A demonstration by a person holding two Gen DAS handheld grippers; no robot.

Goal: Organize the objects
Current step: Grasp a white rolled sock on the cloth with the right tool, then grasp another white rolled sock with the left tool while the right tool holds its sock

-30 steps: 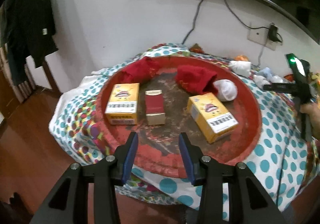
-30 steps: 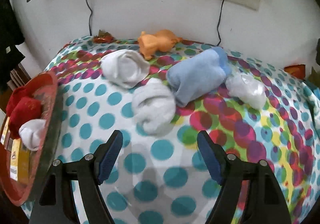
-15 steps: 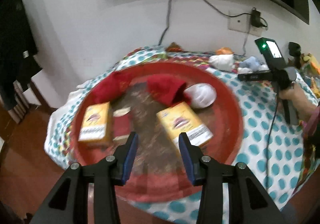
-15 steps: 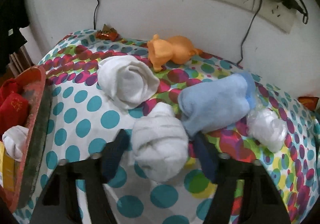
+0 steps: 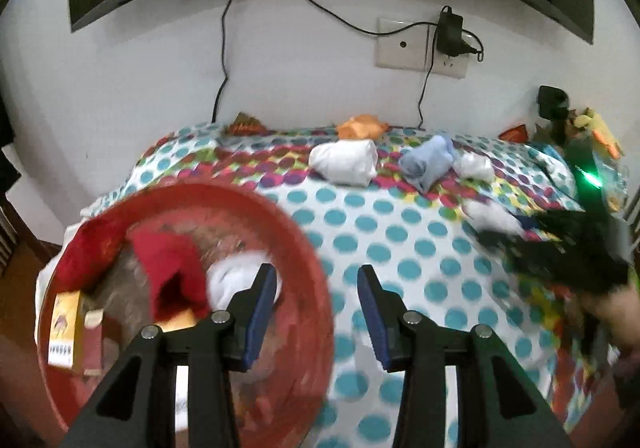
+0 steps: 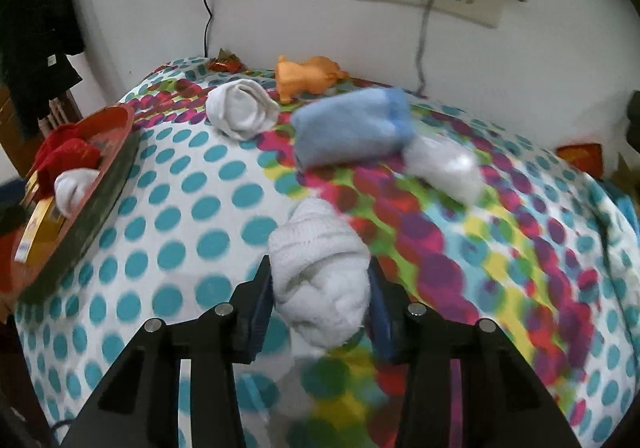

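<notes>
The right gripper (image 6: 320, 306) pinches a white sock roll (image 6: 320, 272) between its blue pads, over the dotted cloth (image 6: 192, 208). Beyond it lie a pale bundle (image 6: 444, 168), a blue sock roll (image 6: 352, 132) and a second white roll (image 6: 240, 110), near one another; the pale bundle touches the blue roll. An orange toy (image 6: 308, 78) sits near the wall behind them. At the far left, the red tray (image 6: 96, 176) holds red socks (image 6: 66, 152), a white sock (image 6: 72, 186) and a yellow box (image 6: 38, 232).

The left gripper (image 5: 316, 312) is spread and empty, hovering over the tray's right rim (image 5: 316, 288) and the cloth. On the tray lie the red socks, the white sock just past the left finger, and the yellow box at the left edge. Motion blurs the near parts.
</notes>
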